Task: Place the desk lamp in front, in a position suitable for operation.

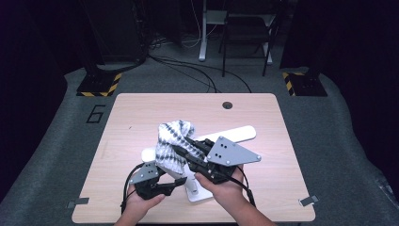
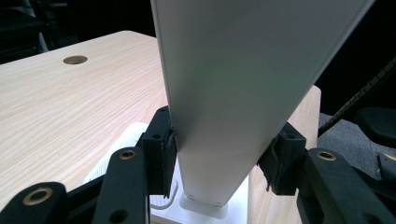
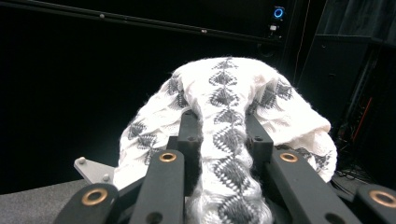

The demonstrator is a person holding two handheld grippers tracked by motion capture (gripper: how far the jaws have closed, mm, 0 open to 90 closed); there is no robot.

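I pinch the white bar (image 2: 233, 93) of the stand between my left gripper (image 2: 219, 161) fingers to keep it steady on the bench (image 1: 141, 113), while my right gripper (image 3: 223, 133) fingers squeeze the patterned cloth (image 3: 229, 93), lifted above it for hanging.

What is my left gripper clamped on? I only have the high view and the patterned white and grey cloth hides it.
Observer: The left gripper has its pads pressed on both edges of a flat white plastic arm rising from a white base.
Operator: And the right gripper, is it really holding the cloth?
Observer: Yes. The right gripper is shut on a bunched strip of the white and grey knitted cloth, which drapes over both jaws.
Operator: Is the cloth off the table?
Observer: In the right gripper view it hangs in the air against a dark background.
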